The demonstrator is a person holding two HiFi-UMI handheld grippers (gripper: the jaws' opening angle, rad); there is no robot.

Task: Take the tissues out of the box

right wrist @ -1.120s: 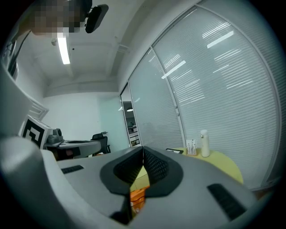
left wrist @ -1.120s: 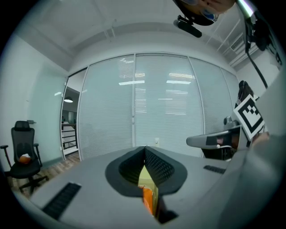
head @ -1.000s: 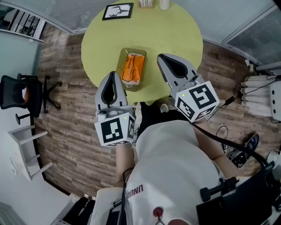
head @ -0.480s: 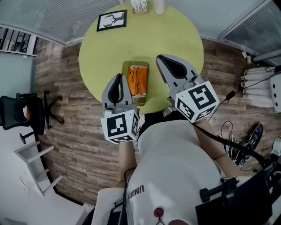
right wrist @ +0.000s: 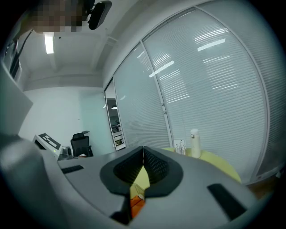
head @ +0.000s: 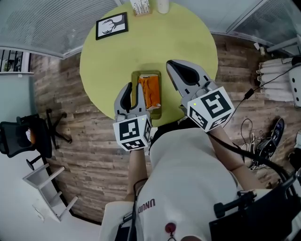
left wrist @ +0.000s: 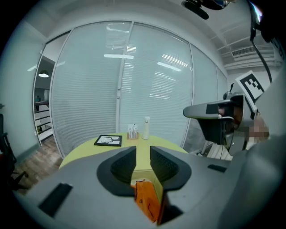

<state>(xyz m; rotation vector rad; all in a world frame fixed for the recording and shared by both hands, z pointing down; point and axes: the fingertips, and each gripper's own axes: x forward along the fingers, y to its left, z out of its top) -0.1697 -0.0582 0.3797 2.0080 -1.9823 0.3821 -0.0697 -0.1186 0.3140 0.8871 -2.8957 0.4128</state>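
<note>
A clear box point(head: 146, 74) with orange tissues point(head: 150, 91) inside lies near the front edge of the round yellow-green table point(head: 188, 33). My left gripper point(head: 132, 88) sits just left of the box, alongside it. Its jaws are opening and nothing is between them. In the left gripper view the orange tissues point(left wrist: 147, 201) and the box point(left wrist: 139, 174) show below the left gripper point(left wrist: 143, 156). My right gripper point(head: 170, 64) hovers to the right of the box, shut and empty. In the right gripper view the right gripper point(right wrist: 143, 150) is shut, and a bit of the orange tissues point(right wrist: 136, 202) shows beneath it.
At the table's far side stand a framed picture point(head: 111, 25), a small holder point(head: 140, 6) and a white bottle point(head: 162, 5). A black office chair point(head: 23, 136) and a white shelf point(head: 47, 193) stand on the wooden floor at the left. Cables point(head: 256, 146) lie at the right.
My left gripper has moved right, up beside the box, and its jaws have parted from shut. The right gripper has stayed where it was, still shut.
</note>
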